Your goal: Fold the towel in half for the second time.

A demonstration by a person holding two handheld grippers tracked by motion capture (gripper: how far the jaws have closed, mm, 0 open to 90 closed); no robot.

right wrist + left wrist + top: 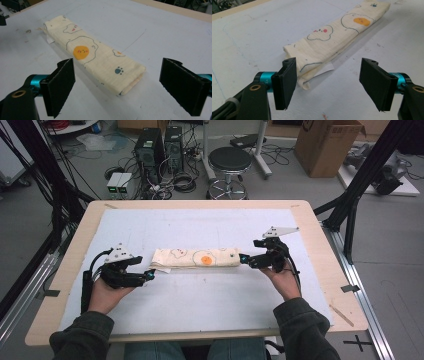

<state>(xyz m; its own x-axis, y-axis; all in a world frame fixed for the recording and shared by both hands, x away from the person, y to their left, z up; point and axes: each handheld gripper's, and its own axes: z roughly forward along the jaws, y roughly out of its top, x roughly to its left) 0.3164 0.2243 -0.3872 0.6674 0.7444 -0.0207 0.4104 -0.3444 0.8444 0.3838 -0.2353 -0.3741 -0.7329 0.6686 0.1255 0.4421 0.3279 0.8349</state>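
A cream cloth (196, 258) printed with fried-egg drawings lies folded into a long narrow strip across the middle of the white mat (200, 225). My left gripper (149, 276) is just off the strip's left end, jaws wide open with nothing between them. In the left gripper view the cloth (329, 42) runs away from the open gripper (332, 85), and a white label pokes out at its near end. My right gripper (243, 259) sits at the strip's right end, also open and holding nothing. In the right gripper view the folded end of the cloth (100, 60) lies just ahead of the gripper (120, 87).
The mat covers most of a wooden table (320, 245). Beyond the far edge stand a black stool (229, 162), computer towers (157, 147), cables and a cardboard box (325, 145). Black frame posts (360, 175) rise at the table's right side.
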